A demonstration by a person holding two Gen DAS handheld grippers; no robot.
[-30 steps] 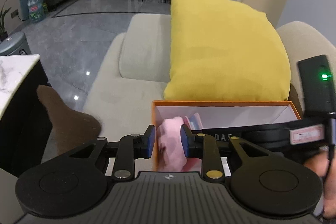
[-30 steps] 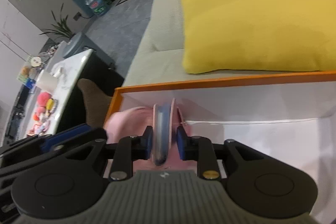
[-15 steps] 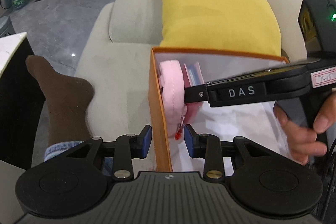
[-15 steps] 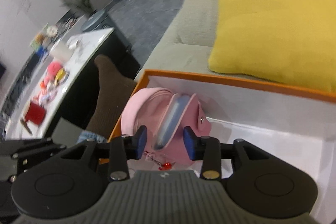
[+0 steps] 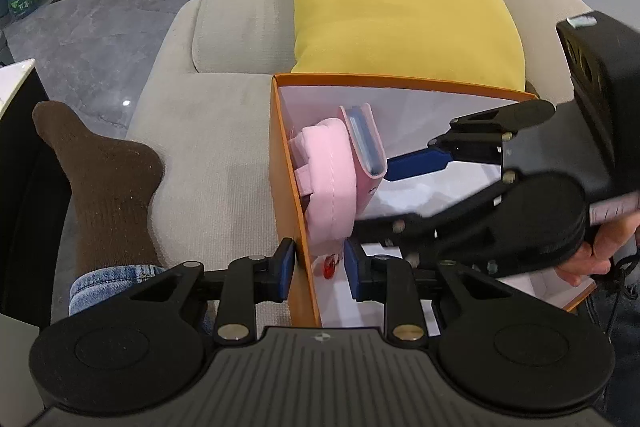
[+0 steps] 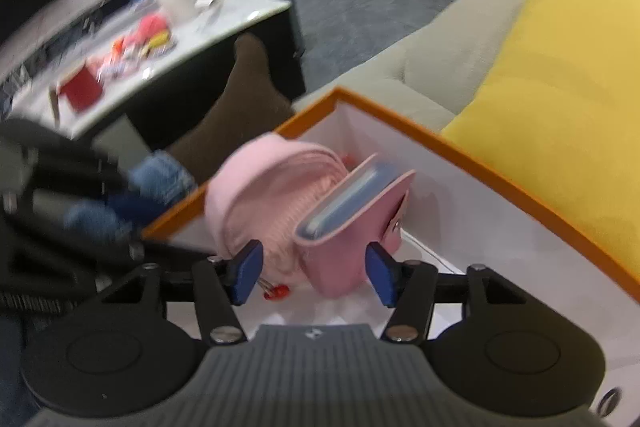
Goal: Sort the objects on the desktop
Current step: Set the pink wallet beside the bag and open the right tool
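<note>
An orange box (image 5: 298, 195) with a white inside sits on the beige sofa. A pink pouch (image 5: 332, 179) with a blue-lined flap (image 5: 366, 143) leans in its left corner; it also shows in the right wrist view (image 6: 276, 207), with a small red charm (image 6: 278, 291) hanging from it. My left gripper (image 5: 318, 267) is open and straddles the box's left wall. My right gripper (image 6: 314, 275) is open just in front of the pouch, not holding it.
A yellow cushion (image 5: 396, 7) leans on the sofa behind the box. A leg in a brown sock (image 5: 108, 179) lies left of the box. A white table (image 6: 132, 39) with several small items stands further left.
My right gripper has opened and let go of the pouch flap, then pulled back a little. My left gripper has drawn back from the pouch to the box's left wall.
</note>
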